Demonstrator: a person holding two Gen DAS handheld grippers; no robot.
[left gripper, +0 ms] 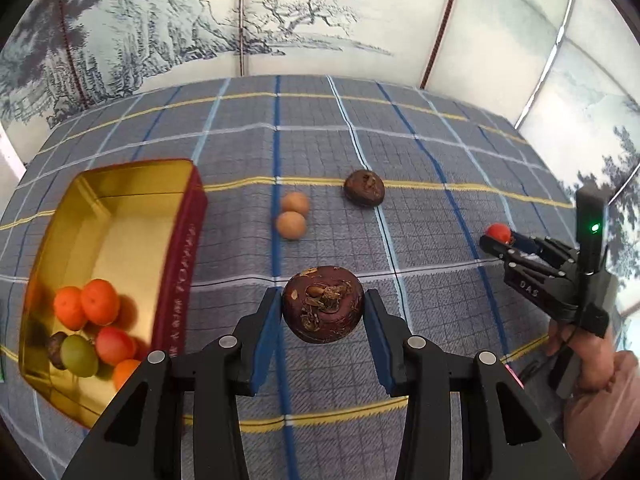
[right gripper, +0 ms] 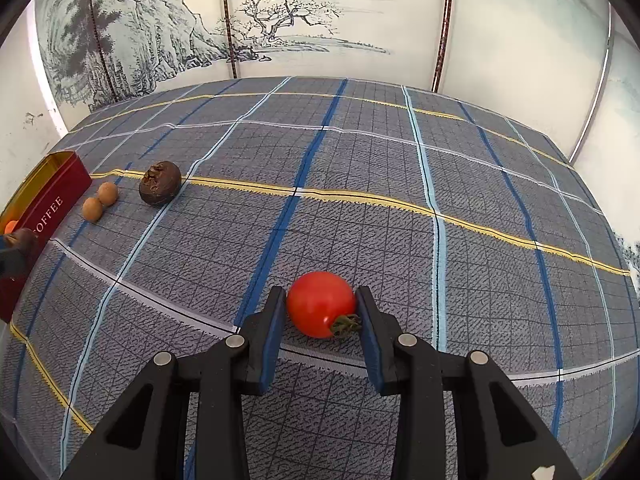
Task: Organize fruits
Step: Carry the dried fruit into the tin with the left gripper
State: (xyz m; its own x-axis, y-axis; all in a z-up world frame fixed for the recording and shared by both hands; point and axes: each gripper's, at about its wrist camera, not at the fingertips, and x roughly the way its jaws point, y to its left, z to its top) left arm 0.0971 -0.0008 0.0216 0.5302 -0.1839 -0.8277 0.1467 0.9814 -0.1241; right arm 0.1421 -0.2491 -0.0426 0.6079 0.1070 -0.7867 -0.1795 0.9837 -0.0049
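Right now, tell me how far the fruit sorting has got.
Done: several fruits, orange, red and green, already lie in the gold-lined tin. In hand: the left gripper is closed on a dark brown fruit, and the right gripper on a red tomato. Left on the checked cloth: two small tan fruits and another dark brown fruit.

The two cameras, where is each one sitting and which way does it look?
Left wrist: on the left gripper, looking down past a held dark brown fruit; the right gripper and a hand show.
Right wrist: on the right gripper, looking down past a held tomato.
Shared: red tin, two tan fruits, checked cloth.
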